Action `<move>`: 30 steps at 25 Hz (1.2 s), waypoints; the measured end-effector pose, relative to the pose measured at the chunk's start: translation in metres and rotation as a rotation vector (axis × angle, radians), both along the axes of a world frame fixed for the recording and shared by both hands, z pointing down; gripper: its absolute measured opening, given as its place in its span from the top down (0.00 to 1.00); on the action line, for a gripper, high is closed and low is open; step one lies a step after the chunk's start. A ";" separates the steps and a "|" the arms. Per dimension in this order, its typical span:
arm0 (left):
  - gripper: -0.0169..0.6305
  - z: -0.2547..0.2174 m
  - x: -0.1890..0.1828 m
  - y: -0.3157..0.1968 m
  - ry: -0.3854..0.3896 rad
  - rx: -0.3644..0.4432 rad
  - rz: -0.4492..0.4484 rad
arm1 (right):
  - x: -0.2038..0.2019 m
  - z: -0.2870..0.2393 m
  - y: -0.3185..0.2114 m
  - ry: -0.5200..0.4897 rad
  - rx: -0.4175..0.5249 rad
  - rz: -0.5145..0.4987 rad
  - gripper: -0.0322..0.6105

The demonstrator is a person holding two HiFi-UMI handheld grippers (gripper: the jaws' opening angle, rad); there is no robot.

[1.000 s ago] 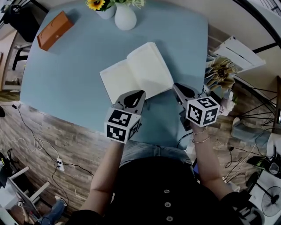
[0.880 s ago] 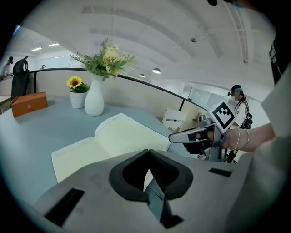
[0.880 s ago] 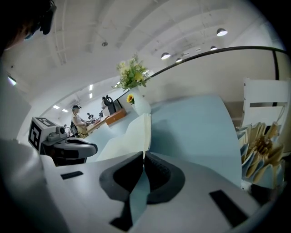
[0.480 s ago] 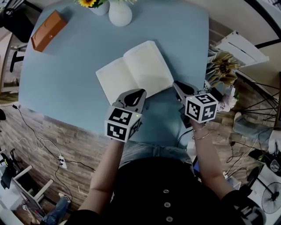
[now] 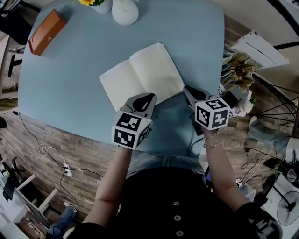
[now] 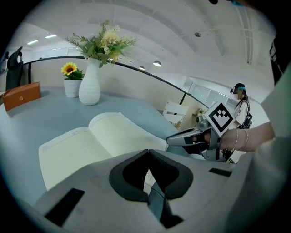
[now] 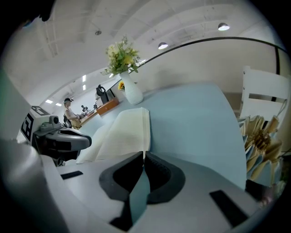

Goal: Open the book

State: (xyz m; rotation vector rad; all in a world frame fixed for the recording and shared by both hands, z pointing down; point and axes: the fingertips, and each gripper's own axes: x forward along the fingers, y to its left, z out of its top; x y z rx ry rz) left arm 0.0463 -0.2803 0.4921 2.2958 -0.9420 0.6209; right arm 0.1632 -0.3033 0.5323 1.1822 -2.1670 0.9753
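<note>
A cream-paged book lies open and flat on the blue table. My left gripper rests shut at the book's near edge, nothing between its jaws. At the near right corner of the book, my right gripper is also shut and empty. The left gripper view has its closed jaws just short of the open pages, with the right gripper off to the right. The right gripper view looks along the book's right page stack past its closed jaws.
An orange box lies at the table's far left corner. A white vase and a small sunflower pot stand at the far edge. A white chair and a stack of magazines are beyond the table's right edge.
Both grippers stay shut at the book's near edge. The head view has drifted a little, so the table and book sit slightly lower and more to the left.
</note>
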 end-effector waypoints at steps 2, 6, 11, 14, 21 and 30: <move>0.95 0.001 -0.001 -0.001 -0.001 -0.005 0.000 | -0.001 0.001 0.000 0.011 -0.004 -0.005 0.92; 0.95 0.003 -0.001 -0.002 0.003 -0.015 -0.005 | 0.001 0.003 0.001 0.040 -0.014 -0.015 0.92; 0.95 0.007 -0.003 0.002 -0.003 -0.027 -0.004 | 0.002 0.007 0.001 0.090 -0.023 -0.021 0.91; 0.95 0.007 -0.003 0.003 0.001 -0.032 -0.006 | 0.002 0.007 0.000 0.104 -0.019 -0.026 0.91; 0.95 0.004 -0.006 0.004 0.009 -0.026 -0.008 | 0.000 0.003 0.001 0.203 0.021 -0.054 0.88; 0.95 -0.003 -0.011 0.008 0.013 0.002 -0.016 | -0.016 -0.022 -0.001 0.146 0.104 -0.042 0.81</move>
